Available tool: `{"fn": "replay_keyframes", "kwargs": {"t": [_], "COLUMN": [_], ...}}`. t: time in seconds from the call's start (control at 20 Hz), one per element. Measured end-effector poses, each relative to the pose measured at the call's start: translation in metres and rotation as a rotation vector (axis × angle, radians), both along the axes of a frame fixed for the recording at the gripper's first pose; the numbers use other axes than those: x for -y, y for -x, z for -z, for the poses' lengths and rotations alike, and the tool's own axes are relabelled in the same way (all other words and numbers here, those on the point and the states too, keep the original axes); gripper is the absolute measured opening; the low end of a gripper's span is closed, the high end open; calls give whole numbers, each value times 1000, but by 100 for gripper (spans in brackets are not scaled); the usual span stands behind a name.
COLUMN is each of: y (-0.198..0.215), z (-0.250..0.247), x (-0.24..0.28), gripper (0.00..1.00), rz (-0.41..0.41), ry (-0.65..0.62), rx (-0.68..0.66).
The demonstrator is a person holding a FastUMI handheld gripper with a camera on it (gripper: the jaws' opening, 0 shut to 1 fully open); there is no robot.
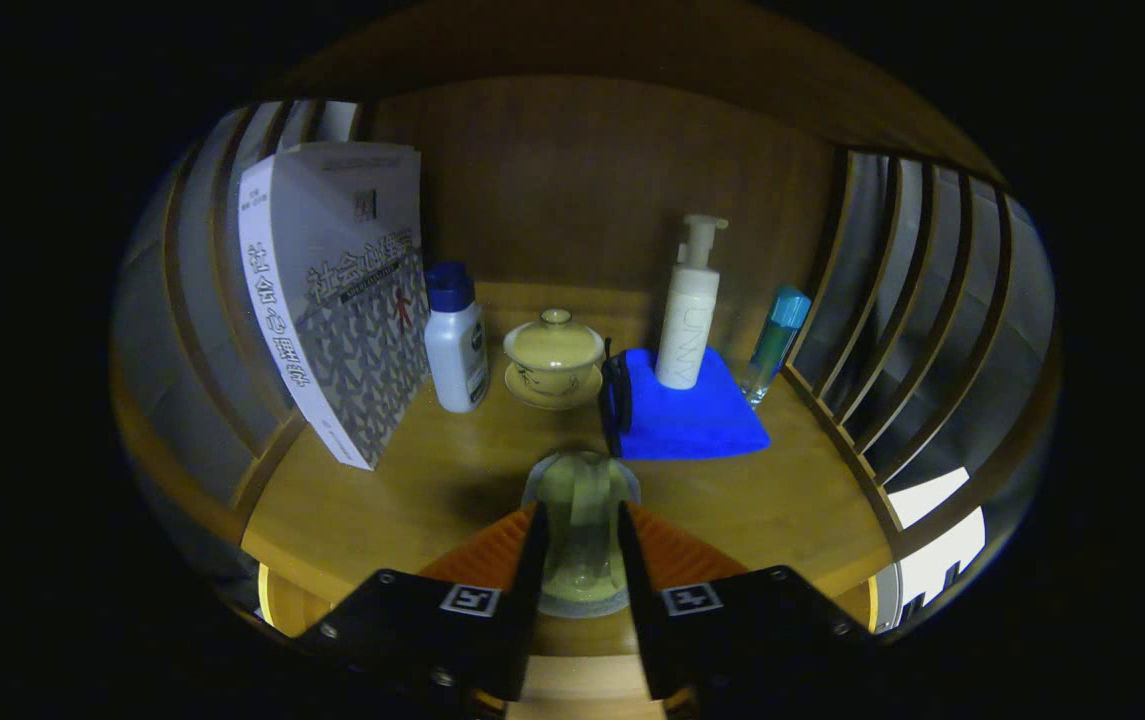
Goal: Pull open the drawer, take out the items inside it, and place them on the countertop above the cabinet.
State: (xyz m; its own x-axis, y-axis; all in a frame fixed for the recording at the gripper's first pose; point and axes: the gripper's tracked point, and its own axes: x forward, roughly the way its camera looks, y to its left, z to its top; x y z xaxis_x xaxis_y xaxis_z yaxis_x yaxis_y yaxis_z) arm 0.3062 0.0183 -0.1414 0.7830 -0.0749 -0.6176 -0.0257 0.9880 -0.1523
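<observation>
A small clear glass cup (pixel 580 525) with a pale green tint sits between my fingers, and my gripper (pixel 577 528) is shut on the cup; both pads press its sides. The cup is over the front part of the wooden countertop (pixel 412 490), and its base appears to rest on the wood or hang just above it; I cannot tell which. The drawer is hidden below my fingers.
Beyond the cup stand a lidded tea bowl on a saucer (pixel 554 356), a white bottle with a blue cap (pixel 456 340), a leaning book (pixel 337 290), a white pump bottle (pixel 689 310) on a folded blue cloth (pixel 687 415), and a slim teal-capped bottle (pixel 775 340). Slatted wooden sides flank the counter.
</observation>
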Motion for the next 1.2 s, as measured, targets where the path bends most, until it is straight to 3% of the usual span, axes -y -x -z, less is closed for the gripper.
{"fn": "replay_keyframes", "kwargs": {"t": [0.2,0.45,0.65,0.95,1.2], "y": [35,110,189,287,327], "z": [-24,-85,-105,-68,17], "x": [-9,-2,-3,-9,3], "gripper": [95,95,94,94,94], "rz": [-23,-22,-73,-125,-132], "ry": [-92,-188,-180,-231,-155], "rx": [124,405,548,597,509]}}
